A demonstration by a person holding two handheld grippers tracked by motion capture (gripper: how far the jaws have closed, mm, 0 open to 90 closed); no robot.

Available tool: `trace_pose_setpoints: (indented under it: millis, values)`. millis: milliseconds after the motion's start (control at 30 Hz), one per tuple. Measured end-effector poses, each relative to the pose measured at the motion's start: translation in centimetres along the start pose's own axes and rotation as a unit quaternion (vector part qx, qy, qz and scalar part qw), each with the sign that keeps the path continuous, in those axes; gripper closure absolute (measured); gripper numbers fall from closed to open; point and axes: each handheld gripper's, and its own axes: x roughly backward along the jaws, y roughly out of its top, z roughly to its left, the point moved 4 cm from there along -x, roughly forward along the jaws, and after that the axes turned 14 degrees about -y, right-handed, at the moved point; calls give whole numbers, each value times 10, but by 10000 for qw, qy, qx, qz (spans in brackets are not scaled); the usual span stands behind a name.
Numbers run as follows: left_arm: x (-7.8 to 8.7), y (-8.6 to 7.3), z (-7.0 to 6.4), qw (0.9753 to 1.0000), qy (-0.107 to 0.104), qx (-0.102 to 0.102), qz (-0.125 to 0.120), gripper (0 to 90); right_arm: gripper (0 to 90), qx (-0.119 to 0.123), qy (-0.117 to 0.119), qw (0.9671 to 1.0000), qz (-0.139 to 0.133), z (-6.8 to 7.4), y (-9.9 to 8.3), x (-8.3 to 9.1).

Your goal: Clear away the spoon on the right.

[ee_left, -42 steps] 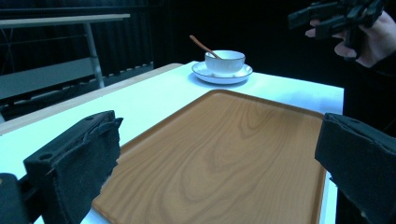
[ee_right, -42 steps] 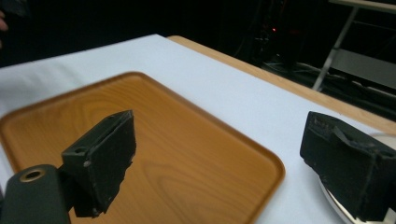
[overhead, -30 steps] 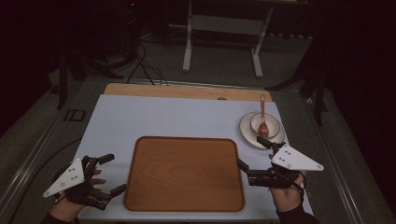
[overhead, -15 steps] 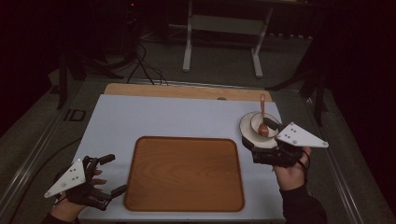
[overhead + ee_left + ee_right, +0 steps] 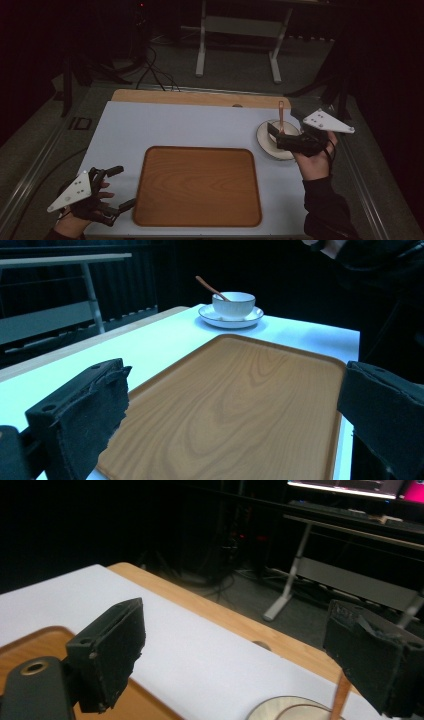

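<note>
Bowl point(image 5: 233, 304) on saucer point(image 5: 230, 317) beyond tray point(image 5: 235, 405); right claw point(image 5: 281, 126) above it.

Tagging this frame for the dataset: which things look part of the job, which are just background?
In play, likely:
bowl
saucer
spoon
tray
right gripper, jaws open over the bowl

Background:
desk frame
floor cables
left gripper, idle, open

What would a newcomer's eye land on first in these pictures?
The wooden tray at the near middle of the white table. Next, the bowl on its saucer with a spoon, far right, where the right claw hovers open. The left claw sits open beside the tray's left edge.
</note>
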Motion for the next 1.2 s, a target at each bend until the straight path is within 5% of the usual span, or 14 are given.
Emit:
trace_pose_setpoints:
  millis: [367,733,1200]
  values:
    - [0,-1,0,10000,-13,-8,11,1,103,-67,-372,9983,444,-31,-6,-43]
    - [-1,-2,-1,10000,-31,-1,21,1,134,-252,-699,9932,892,-55,-25,-80]
    - [-1,-4,-1,10000,-47,43,65,1,293,-638,-1131,9779,1639,-79,-56,-123]
